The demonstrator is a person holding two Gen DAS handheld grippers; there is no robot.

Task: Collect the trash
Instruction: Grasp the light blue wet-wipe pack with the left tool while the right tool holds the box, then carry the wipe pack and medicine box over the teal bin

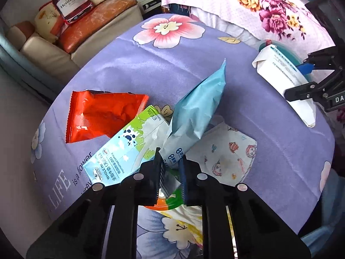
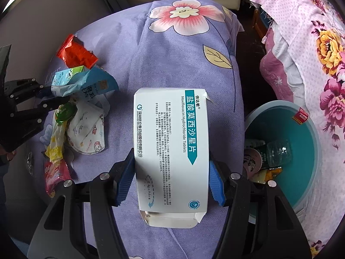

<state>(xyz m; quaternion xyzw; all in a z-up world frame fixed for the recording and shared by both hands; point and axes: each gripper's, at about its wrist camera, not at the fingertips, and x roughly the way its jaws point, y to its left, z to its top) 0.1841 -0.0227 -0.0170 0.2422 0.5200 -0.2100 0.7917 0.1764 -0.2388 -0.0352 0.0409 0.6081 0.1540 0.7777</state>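
a table under a purple flower-print cloth, with a sofa behind it and a pink floral sheet off to the right. far left on the cloth there's a red snack wrapper, touching a milk carton that lies flat just beside it. the left gripper is clamped down narrow on the bottom edge of a light blue packet, which sticks up tilted over the carton and a kids' face mask. some yellow and pink wrappers sit near the mask. middle of the table, the right gripper holds a white pill box by its long sides, pads pressed on both. at the right edge sits a teal bin with a bottle and cups already inside.
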